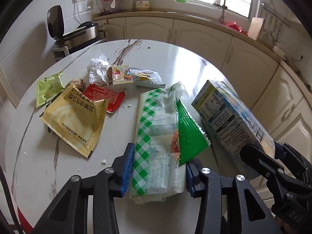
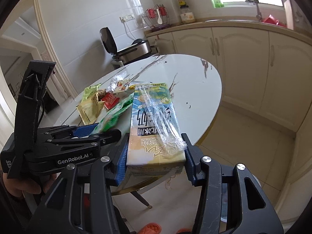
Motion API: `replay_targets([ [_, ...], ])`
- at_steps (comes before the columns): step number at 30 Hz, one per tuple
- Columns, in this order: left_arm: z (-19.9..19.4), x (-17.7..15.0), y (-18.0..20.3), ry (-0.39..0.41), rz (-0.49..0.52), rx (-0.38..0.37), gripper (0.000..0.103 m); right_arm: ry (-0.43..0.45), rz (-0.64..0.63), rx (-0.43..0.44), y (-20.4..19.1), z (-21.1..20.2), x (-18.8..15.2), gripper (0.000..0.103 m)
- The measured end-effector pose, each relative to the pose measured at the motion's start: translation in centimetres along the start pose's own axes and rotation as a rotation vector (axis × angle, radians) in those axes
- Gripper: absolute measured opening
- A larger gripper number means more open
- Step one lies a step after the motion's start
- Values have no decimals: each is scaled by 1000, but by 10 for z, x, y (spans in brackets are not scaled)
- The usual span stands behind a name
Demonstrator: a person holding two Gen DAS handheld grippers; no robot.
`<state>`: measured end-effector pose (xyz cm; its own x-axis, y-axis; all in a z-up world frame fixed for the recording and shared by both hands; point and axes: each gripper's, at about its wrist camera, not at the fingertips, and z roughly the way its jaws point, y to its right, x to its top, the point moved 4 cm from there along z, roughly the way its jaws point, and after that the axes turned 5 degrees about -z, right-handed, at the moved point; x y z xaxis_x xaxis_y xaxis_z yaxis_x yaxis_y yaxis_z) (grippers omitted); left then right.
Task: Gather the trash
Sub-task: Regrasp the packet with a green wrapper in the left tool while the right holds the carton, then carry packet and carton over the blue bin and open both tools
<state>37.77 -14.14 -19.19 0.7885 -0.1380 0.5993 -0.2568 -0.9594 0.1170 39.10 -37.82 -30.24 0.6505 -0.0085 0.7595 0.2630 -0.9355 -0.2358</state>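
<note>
The near end of the green checked wrapper (image 1: 156, 156) is covered where it passes between the blue pads of the left gripper (image 1: 159, 170), and in the right wrist view it is smeared by blur. The base of the milk carton (image 2: 154, 124) is hidden behind the right gripper (image 2: 156, 162), while the near edge of the round table (image 2: 204, 97) is concealed beneath both. The hand (image 2: 21, 185) is cut off at the left border, and small print on the yellow sachet (image 1: 76, 117) cannot be read.

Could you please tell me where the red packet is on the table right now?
In the left wrist view the red packet lies left of centre on the table, partly under the yellow packet and beside the walnut.
</note>
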Motion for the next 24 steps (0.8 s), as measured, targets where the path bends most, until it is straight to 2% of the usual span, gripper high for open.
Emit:
replay_targets([
  [6,-11,3,6,21,-12,-73,30,43,24,10,9,-14,1,46],
  [8,-15,7,16,34,18,-93,15,65,43,5,16,-24,0,46],
  [16,-9,8,65,54,92,-153,12,104,119,-31,60,-54,-10,46],
  [21,2,5,108,18,172,-227,12,121,186,-81,94,-72,-24,46],
  [24,18,2,143,-14,235,-249,12,123,231,-141,120,-85,-38,46],
])
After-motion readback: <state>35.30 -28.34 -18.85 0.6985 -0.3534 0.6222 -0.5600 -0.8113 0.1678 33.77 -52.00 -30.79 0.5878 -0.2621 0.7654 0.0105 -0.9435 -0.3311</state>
